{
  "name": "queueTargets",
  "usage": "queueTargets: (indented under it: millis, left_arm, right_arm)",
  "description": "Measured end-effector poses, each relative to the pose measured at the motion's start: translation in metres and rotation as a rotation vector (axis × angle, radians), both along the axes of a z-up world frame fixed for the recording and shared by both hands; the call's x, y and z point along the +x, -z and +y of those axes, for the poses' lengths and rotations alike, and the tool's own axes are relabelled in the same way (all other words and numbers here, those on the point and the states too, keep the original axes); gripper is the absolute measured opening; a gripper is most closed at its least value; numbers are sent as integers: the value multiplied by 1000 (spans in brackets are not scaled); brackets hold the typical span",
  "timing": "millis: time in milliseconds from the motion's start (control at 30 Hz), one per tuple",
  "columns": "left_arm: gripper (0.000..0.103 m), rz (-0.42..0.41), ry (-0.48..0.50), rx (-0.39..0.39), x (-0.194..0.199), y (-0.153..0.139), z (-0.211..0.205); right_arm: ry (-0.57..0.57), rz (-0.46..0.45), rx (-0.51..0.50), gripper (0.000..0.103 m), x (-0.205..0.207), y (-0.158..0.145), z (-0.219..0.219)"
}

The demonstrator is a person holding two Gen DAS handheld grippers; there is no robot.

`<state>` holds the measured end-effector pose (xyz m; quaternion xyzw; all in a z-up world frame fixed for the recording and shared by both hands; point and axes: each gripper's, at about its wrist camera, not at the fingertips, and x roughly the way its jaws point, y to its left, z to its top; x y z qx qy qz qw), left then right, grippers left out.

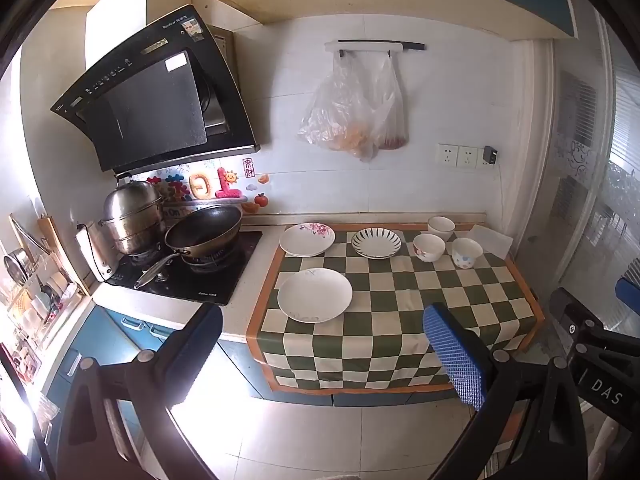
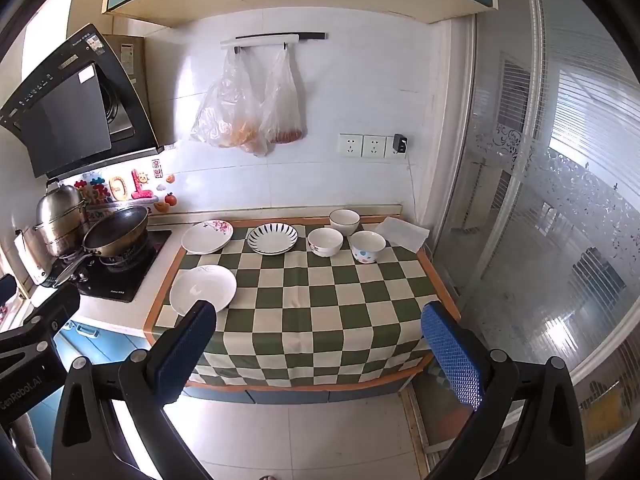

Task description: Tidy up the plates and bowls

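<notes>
Checkered cloth (image 2: pixel 320 300), three plates, three bowls, both tongs wide apart

White plate (image 2: pixel 203 289) near edge behind gripper finger, hanging bags' (image 1: pixel 352 108) contents unclear

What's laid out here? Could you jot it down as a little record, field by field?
place: kitchen counter with a checked cloth
plates: three, apart: floral plate, striped plate, plain plate nearest
bowls: three, unstacked: white bowl, flower bowl, spotted bowl
stove: wok and steamer pot
left gripper: open, empty
right gripper: open, empty
</notes>
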<state>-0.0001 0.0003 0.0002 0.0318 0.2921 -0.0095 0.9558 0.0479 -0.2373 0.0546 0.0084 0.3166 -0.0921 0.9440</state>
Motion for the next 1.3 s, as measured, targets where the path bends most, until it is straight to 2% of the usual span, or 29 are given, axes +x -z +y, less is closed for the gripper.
queueTargets:
  millis: [1300]
  left_arm:
    - [103,12,3,2,5,-3,-2]
  right_arm:
    - [0,4,0,103,3,-4,-7]
